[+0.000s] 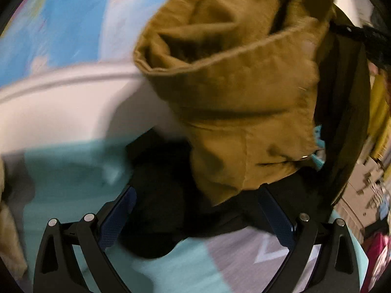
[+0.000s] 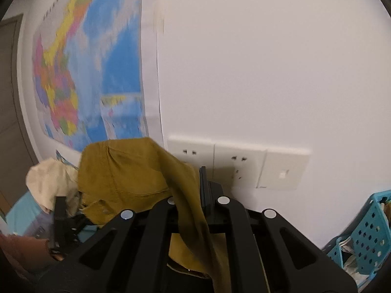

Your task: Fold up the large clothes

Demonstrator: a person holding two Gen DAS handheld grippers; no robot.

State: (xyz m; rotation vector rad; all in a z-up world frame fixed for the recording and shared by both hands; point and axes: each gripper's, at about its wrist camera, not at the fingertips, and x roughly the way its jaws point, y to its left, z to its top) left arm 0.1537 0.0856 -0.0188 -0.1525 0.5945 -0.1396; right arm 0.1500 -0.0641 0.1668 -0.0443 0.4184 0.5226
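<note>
A mustard-brown garment [image 1: 234,92] hangs bunched in the air in the left wrist view, over a black garment [image 1: 158,195] on the bed. My left gripper [image 1: 195,210] is open, its blue pads [image 1: 117,217] spread wide; the brown cloth's lower end dangles between them without being pinched. In the right wrist view my right gripper [image 2: 193,183] is shut on a fold of the mustard-brown garment [image 2: 127,171], which drapes over the fingers and hangs below. The left gripper [image 2: 61,219] shows at lower left there.
A teal and grey bedsheet [image 1: 73,171] lies below. A wall map [image 2: 92,73] and white sockets [image 2: 234,161] are on the wall ahead. A cream cloth [image 2: 48,180] lies at left. A blue perforated basket [image 2: 366,232] stands at lower right.
</note>
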